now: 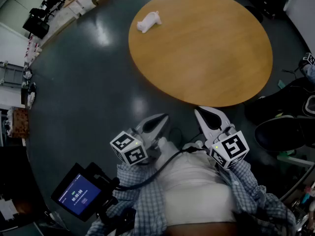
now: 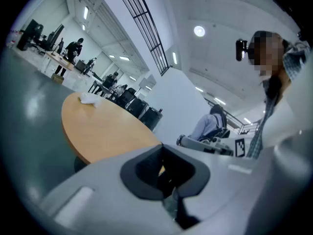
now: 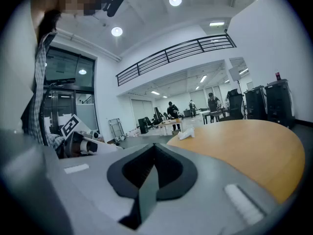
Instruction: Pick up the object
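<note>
The head view looks steeply down from above the near edge of the round light-brown wooden table (image 1: 206, 48) and takes in its whole top. Both gripper views sit low and nearly level, just short of that table's near edge, facing across its top. All three share the tabletop and the small white object (image 1: 148, 21) by its far edge.

Open-plan lab-style work hall: a round table with a plain wooden top (image 1: 206, 48) stands on a glossy dark grey floor (image 1: 83, 97). White walls (image 3: 110, 82) rise to a mezzanine edged with a black metal railing (image 3: 171, 55), under round recessed ceiling lights (image 3: 175, 0). In the distance, people (image 3: 171, 109) stand at long work desks (image 3: 171, 124). Tall black equipment cases (image 3: 279, 99) line the wall behind the table.
</note>
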`<action>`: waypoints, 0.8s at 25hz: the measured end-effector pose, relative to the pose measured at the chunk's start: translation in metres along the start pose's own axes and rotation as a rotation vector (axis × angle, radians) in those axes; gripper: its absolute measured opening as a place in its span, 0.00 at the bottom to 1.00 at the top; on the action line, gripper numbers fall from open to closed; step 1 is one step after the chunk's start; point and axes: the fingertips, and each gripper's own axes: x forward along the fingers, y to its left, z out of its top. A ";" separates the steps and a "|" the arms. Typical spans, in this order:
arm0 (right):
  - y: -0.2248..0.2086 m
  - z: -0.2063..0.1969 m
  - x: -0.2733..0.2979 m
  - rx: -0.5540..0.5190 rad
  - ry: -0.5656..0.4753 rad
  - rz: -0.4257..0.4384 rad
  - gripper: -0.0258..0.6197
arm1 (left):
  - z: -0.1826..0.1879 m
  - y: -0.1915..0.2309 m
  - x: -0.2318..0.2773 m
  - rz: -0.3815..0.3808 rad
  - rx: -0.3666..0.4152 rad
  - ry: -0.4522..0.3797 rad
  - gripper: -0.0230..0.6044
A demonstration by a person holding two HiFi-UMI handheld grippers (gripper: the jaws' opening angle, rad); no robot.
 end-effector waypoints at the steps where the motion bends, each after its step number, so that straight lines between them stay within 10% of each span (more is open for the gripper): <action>1: 0.000 0.000 0.000 0.000 0.000 0.001 0.05 | -0.001 0.001 0.000 -0.010 0.000 -0.009 0.04; 20: -0.014 0.003 -0.014 0.007 -0.016 0.011 0.05 | -0.004 -0.010 0.013 -0.001 0.021 -0.038 0.04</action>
